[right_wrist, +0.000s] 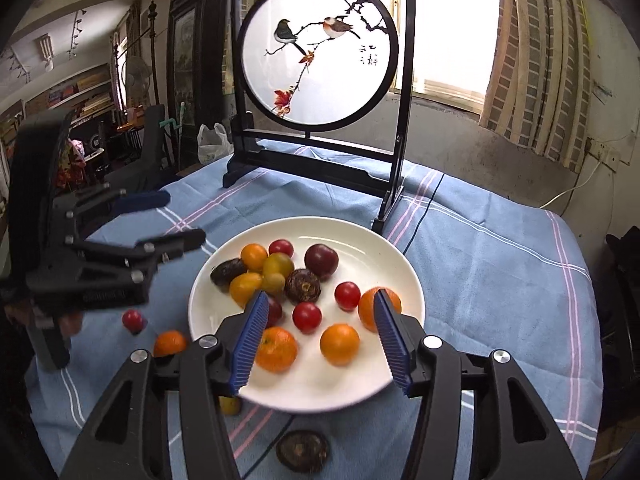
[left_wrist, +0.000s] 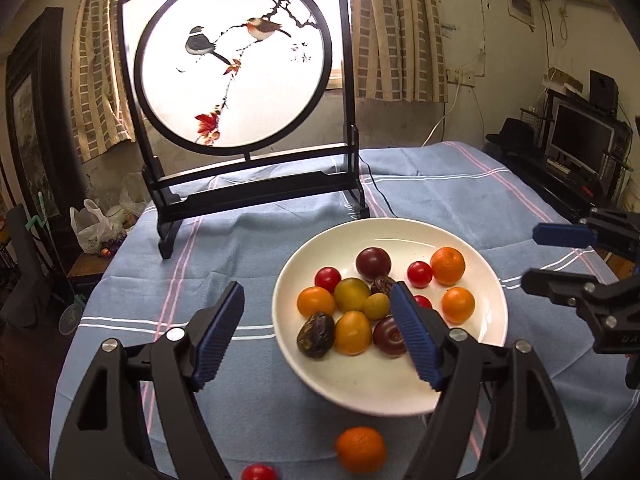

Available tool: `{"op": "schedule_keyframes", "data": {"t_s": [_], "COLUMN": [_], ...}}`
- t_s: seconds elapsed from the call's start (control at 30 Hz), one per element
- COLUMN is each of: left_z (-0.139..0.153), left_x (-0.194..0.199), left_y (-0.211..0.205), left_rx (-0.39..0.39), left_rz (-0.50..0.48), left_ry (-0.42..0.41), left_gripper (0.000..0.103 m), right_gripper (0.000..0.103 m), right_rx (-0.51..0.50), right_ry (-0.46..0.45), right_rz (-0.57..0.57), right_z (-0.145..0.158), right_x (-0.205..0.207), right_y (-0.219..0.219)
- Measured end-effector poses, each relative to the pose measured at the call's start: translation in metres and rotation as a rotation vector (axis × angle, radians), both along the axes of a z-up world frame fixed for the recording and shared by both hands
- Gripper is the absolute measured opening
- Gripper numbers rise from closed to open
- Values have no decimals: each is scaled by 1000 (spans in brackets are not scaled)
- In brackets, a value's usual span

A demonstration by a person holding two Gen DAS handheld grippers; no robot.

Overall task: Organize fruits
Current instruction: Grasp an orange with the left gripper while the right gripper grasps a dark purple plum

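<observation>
A white plate on the blue cloth holds several fruits: oranges, red cherry tomatoes, yellow and dark plums, brown wrinkled fruits. My left gripper is open and empty, hovering over the plate's left edge. My right gripper is open and empty above the plate's near side; it also shows in the left wrist view. Off the plate lie an orange, a red tomato, a yellow fruit and a brown wrinkled fruit.
A black-framed round bird screen stands at the back of the table. A black cable runs across the cloth behind the plate. The table edges drop off at left and right.
</observation>
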State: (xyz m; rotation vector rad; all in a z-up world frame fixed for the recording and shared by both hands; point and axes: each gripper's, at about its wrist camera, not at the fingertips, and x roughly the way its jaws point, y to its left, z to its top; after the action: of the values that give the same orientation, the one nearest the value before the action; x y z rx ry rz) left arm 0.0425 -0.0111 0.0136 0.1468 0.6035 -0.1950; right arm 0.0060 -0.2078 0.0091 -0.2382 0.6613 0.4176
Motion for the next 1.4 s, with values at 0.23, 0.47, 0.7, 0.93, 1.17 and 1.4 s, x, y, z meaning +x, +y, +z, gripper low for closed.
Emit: {"op": "schedule_keyframes", "data": {"t_s": [0.23,0.47,0.7,0.93,1.17,1.4], "left_z": [-30,-68,-84,-93,-97,-107], "left_x": [-56,-72,-56,-46,-39,-32], "left_y": [19,-2,-4,-9,-9,-9], "left_rx": [9,76,69,70,62,33], "left_rz": [-85,-160,-135,-129,-114,-122], "left_ry": [90,167,215,235,246,316], "left_gripper": [77,78,78,78,78,41], "right_gripper": [56,55,53,43,43,43], "right_rx": [-109,-178,-217,-221,-126,-111], "right_ry": [119,172,197,190,143,125], "right_rz": [5,-5,-1,1,-15,-26], "right_z": [-60,-98,-109,-105,-77,-67], "right_x": [-45,-37,-28,-30,-40,-49], "right_y": [-12,0,6,5,-8,-16]}}
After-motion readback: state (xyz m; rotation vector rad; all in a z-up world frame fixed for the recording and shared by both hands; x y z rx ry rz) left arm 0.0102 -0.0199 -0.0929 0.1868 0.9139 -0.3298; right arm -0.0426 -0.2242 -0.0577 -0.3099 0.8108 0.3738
